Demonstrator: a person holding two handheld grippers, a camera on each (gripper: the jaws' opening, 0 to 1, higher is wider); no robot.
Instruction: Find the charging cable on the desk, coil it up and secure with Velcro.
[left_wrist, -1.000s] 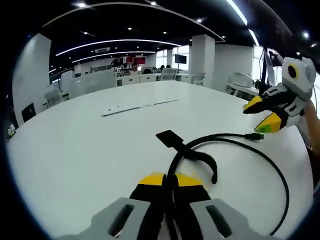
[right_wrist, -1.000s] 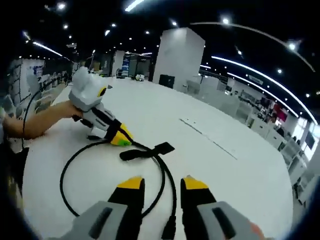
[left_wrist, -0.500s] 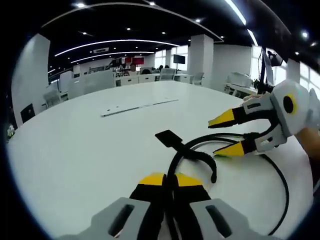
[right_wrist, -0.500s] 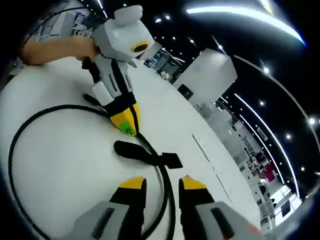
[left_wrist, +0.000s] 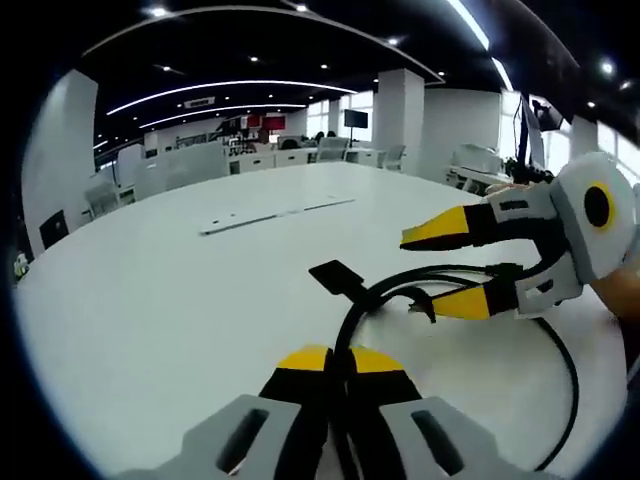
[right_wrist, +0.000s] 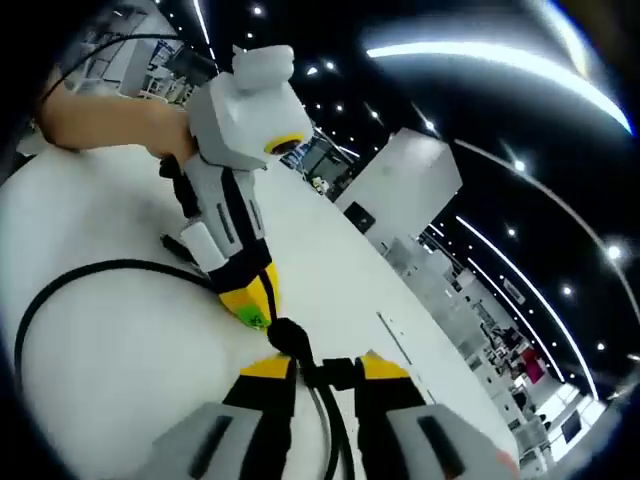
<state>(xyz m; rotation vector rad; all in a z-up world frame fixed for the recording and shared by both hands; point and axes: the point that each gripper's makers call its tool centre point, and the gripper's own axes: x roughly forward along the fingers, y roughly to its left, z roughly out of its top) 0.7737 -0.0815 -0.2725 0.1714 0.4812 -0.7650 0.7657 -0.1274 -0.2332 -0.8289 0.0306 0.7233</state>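
Observation:
A black charging cable (left_wrist: 560, 350) lies in a loose loop on the white desk (left_wrist: 150, 300). My left gripper (left_wrist: 340, 360) is shut on the cable near where the black Velcro strap (left_wrist: 338, 275) branches off. My right gripper (left_wrist: 450, 266) comes in from the right, open, with the strap's curled free end by its lower jaw. In the right gripper view the strap (right_wrist: 290, 338) sits just ahead of and between my open right gripper (right_wrist: 325, 368). The left gripper (right_wrist: 252, 300) is right behind it, and the cable (right_wrist: 60, 290) loops off to the left.
A thin flat strip (left_wrist: 275, 213) lies across the desk farther out. A person's hand (right_wrist: 100, 120) holds the left gripper. Office desks, chairs and a white pillar (left_wrist: 400, 110) stand well beyond the desk's far edge.
My right gripper has come in closer, bringing its open jaws up to the strap's free end, which has curled upward. The left gripper keeps its hold in the same spot.

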